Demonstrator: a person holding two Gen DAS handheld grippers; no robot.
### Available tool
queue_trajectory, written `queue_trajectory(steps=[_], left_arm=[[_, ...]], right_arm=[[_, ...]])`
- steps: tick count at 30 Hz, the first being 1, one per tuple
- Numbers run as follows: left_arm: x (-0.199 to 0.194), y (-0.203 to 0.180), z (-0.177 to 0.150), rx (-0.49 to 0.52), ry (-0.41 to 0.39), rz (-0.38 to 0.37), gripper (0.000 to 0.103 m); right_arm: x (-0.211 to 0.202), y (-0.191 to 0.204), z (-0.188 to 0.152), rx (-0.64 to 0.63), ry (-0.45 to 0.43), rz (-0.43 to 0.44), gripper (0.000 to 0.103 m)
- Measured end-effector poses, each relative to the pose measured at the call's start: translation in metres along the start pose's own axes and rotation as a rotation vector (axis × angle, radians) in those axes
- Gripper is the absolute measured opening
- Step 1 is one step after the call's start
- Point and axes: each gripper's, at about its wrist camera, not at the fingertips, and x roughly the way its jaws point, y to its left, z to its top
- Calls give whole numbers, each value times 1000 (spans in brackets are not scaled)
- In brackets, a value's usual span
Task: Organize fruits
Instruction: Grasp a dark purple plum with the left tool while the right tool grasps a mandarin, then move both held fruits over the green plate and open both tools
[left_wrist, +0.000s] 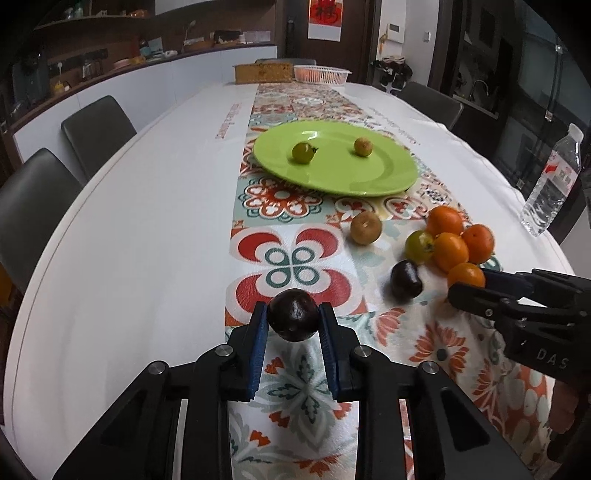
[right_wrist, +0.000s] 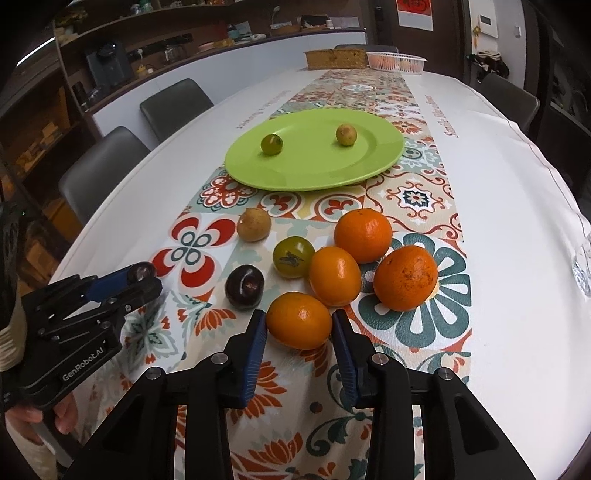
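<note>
While a dark plum (left_wrist: 293, 315) sits clamped between the blue pads of the left gripper (left_wrist: 293, 325) above the patterned table runner (left_wrist: 295, 266), the right gripper (right_wrist: 299, 325) straddles an orange (right_wrist: 299, 320) lying on the runner, its pads at the fruit's sides, though whether they grip it cannot be told. Just beyond lie three more oranges (right_wrist: 363, 235), a second dark plum (right_wrist: 244, 287), a green tomato (right_wrist: 293, 256) and a tan fruit (right_wrist: 253, 224). Farther along, a green plate (right_wrist: 314, 173) holds two small greenish fruits (right_wrist: 272, 144), well apart.
</note>
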Motion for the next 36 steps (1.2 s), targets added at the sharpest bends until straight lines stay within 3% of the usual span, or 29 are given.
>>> queue_trajectory(steps=[19, 36], left_arm=[[-54, -30, 24, 27, -121, 0, 27], [-45, -42, 96, 35, -170, -57, 27]], right_arm=[[-56, 2, 20, -104, -147, 37, 37], [-60, -14, 91, -196, -198, 88, 37]])
